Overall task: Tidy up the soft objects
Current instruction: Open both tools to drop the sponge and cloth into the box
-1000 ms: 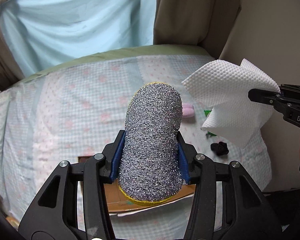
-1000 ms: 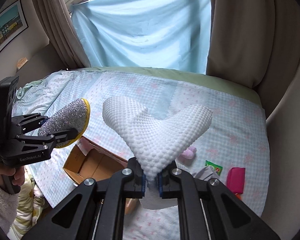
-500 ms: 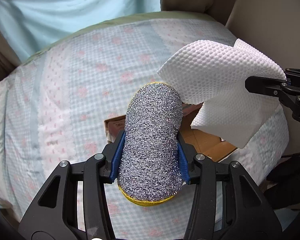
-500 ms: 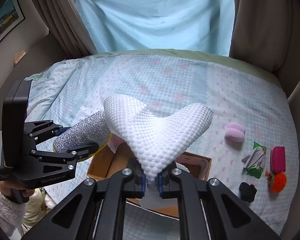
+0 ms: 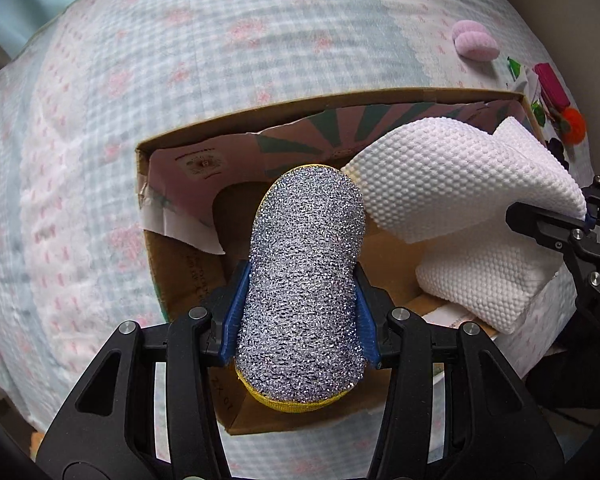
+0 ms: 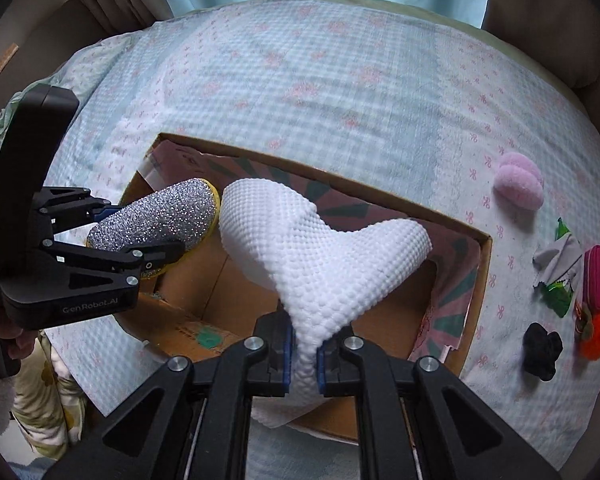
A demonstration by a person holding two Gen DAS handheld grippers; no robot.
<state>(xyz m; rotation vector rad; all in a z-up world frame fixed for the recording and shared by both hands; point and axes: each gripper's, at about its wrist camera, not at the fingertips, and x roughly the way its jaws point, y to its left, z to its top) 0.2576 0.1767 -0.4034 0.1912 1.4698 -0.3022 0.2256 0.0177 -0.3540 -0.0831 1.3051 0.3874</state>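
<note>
Left claw point(image 5: 300, 312) clamped on sponge point(image 5: 304, 280), right claw point(image 6: 302, 354) pinching cloth point(image 6: 332, 264), both poised above box point(image 6: 482, 276) on bed. Drop-off step, seemingly. Next: lower inside, spread jaws, release clear of flaps.

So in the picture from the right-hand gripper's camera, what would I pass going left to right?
Left gripper → silver sparkly sponge → white dimpled cloth → cardboard box's right wall → pink fluffy puff → magenta pouch.
</note>
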